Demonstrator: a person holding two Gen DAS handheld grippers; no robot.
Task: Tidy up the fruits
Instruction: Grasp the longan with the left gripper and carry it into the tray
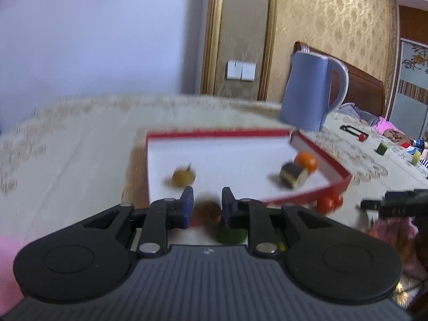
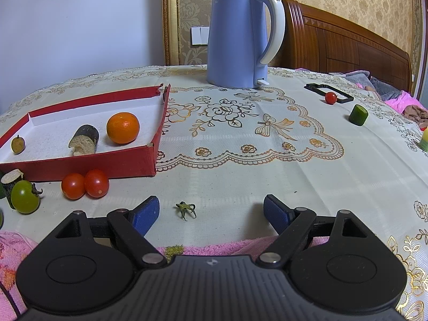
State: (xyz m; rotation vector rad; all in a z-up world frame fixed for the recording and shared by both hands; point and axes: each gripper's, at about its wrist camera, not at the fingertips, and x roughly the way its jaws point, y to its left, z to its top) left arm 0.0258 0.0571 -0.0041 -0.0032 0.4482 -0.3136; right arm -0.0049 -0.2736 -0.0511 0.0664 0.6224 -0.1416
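Observation:
A red-walled box with a white floor holds an orange, a dark cut cylinder and a small olive fruit. The box also shows in the blurred left wrist view. My left gripper is shut on a small brown fruit over the box's near edge. My right gripper is open and empty above the tablecloth. Two red tomatoes and a green tomato lie in front of the box. A green stem lies between the right fingers.
A blue kettle stands at the back of the table. A red tomato lies by a black frame, with a green cylinder and a yellow piece at the right. A pink cloth lies at the near edge.

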